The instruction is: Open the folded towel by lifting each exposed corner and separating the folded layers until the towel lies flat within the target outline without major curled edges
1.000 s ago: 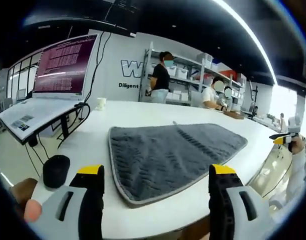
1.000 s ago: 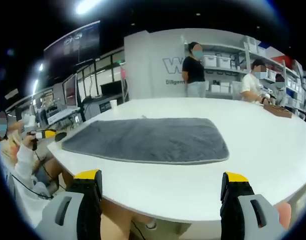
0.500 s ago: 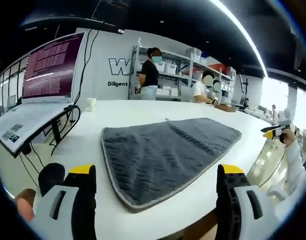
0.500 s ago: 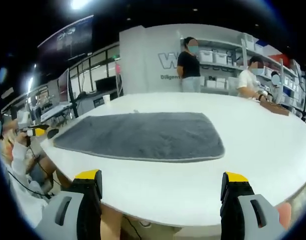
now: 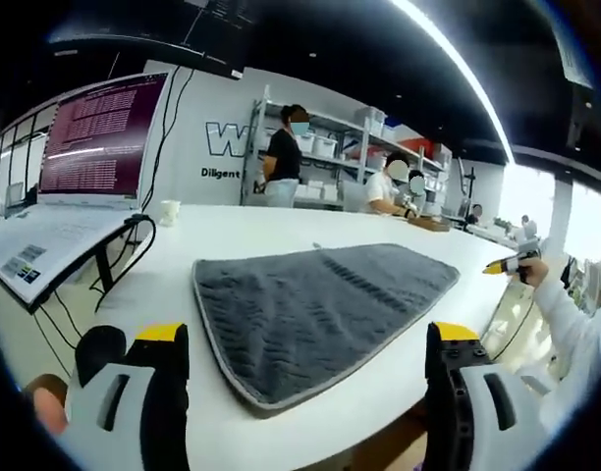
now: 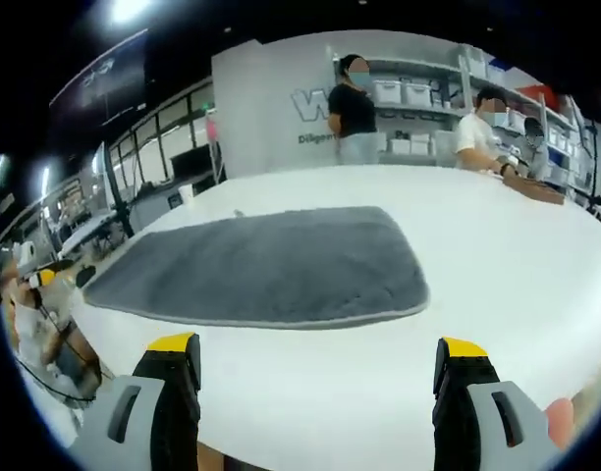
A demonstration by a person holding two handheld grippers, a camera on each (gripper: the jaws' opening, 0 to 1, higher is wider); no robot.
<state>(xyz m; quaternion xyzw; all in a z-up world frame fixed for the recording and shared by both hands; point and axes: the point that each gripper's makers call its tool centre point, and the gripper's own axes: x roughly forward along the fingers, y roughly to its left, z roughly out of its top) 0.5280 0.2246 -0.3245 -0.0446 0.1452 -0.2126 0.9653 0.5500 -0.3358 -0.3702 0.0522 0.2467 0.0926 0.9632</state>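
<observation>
the towel (image 5: pixel 320 314) lies spread on the white table (image 5: pixel 251 221), grey, with a paler stitched border; no curled edge is visible. in the left gripper view one rounded corner of it points toward the camera, near the table's front edge. in the right gripper view the towel (image 6: pixel 266 265) runs broadside across the table (image 6: pixel 497 255), its long edge facing the camera.

the left gripper (image 5: pixel 305 373) hangs at the table's front edge, jaws spread wide with nothing between them, clear of the towel. the right gripper (image 6: pixel 320 378) is likewise spread wide and empty, held short of the towel's long edge. it also appears at the right of the left gripper view as a small yellow-tipped tool (image 5: pixel 507 263) in a white-sleeved hand.

on the left of the left gripper view a laptop (image 5: pixel 70 186) stands on a raised stand, cables hanging from it. a paper cup (image 5: pixel 169 211) sits on the table beyond. two people (image 5: pixel 281 169) stand by shelving (image 5: pixel 330 157) along the far wall.
</observation>
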